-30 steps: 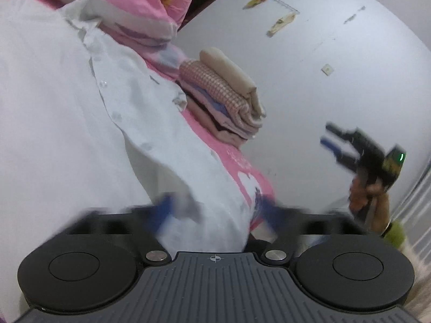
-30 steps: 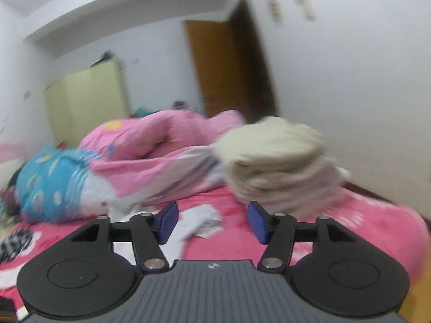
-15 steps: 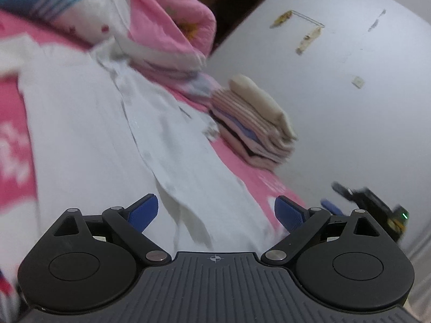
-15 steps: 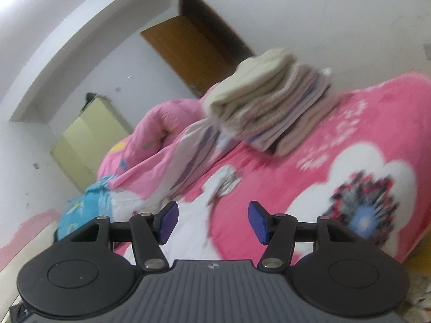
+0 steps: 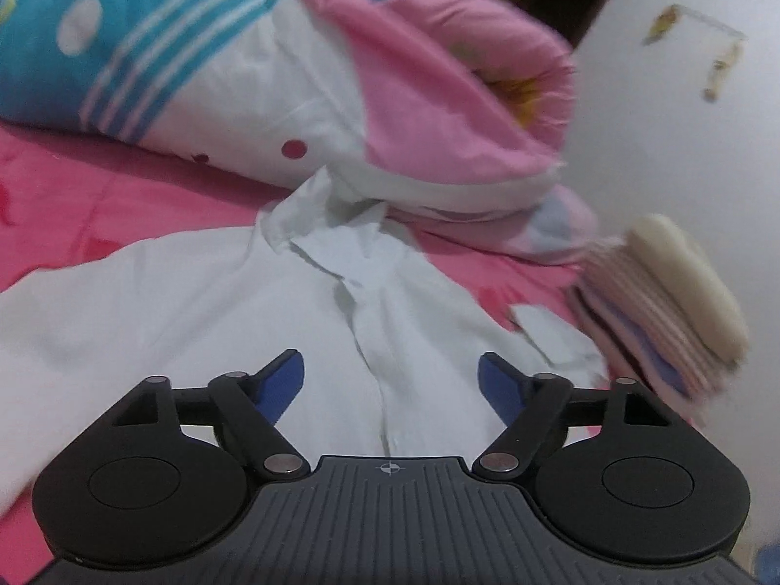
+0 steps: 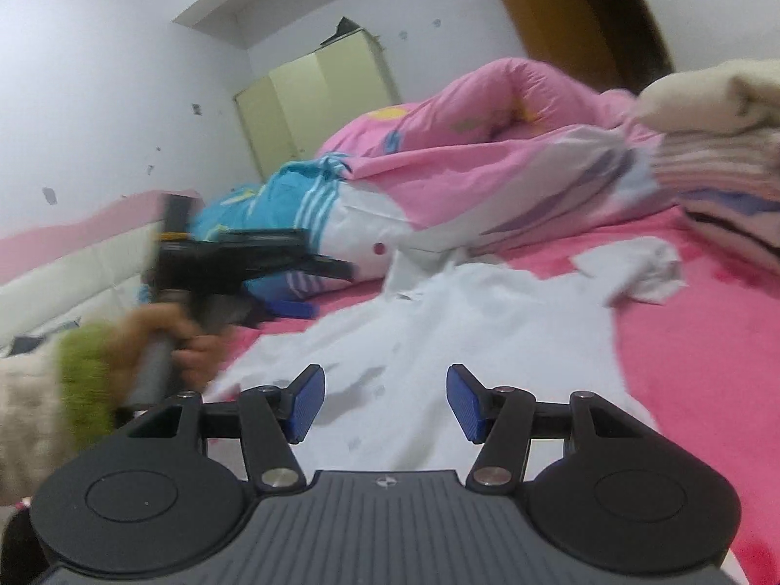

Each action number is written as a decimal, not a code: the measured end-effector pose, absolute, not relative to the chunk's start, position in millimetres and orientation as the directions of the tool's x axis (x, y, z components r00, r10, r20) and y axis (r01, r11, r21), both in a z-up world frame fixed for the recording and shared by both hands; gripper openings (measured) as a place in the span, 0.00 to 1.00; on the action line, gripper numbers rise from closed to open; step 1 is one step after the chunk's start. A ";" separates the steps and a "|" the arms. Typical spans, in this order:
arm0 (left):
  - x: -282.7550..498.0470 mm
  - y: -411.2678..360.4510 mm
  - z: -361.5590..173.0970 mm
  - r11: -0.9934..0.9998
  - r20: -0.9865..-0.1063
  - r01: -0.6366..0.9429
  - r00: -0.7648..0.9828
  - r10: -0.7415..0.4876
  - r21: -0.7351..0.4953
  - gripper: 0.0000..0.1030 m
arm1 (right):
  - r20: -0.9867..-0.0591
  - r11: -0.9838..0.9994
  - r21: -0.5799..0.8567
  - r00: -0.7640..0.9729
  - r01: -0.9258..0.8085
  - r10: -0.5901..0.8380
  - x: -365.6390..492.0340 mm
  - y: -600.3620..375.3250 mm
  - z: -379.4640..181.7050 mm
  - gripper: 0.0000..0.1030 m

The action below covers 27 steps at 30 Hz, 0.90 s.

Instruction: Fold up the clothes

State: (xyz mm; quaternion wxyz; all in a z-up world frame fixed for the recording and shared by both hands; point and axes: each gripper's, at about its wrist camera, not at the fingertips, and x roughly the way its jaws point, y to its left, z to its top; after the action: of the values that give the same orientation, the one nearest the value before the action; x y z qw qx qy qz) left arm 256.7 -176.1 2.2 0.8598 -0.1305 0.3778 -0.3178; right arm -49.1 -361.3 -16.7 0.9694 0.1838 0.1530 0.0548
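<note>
A stack of folded clothes [image 5: 682,302] already sits at the bed's [image 6: 692,365] wall-side edge, while the white shirt [image 5: 243,312] lies unfolded mid-bed, the left gripper [image 5: 391,380] closing on nothing and the right gripper [image 6: 385,402] spread empty above it.

White button shirt [image 5: 204,302] spread face-up, rumpled, on pink bed [image 5: 58,204]; collar [image 5: 312,214] toward duvet, one cuff [image 5: 551,326] beside folded stack [image 5: 653,312].

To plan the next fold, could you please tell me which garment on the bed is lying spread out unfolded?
The white collared shirt, spread flat on the pink bedsheet; the other garments sit folded in a stack.
</note>
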 end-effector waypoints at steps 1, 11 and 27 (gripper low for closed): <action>273.0 -183.2 -3.1 0.766 -0.570 0.428 0.512 -0.643 -0.479 0.70 | -0.269 0.917 0.393 0.946 -0.063 0.180 -40.7 -365.0 -16.4 0.57; 362.4 -245.3 -36.8 0.853 -0.653 0.390 0.552 -0.518 -0.347 0.59 | -0.237 0.852 0.515 0.941 -0.090 0.243 -9.2 -394.4 -41.4 0.57; 359.1 -272.0 -45.9 0.893 -0.630 0.429 0.657 -0.413 -0.137 0.03 | -0.237 0.821 0.568 0.945 -0.053 0.225 -18.9 -409.0 -51.7 0.57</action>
State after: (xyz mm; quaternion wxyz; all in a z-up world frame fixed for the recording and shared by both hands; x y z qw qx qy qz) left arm 359.1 -272.0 -45.9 0.9102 0.0120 0.3432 -0.2314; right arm -18.9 -409.0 -51.7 0.9426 0.2899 0.1485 0.0737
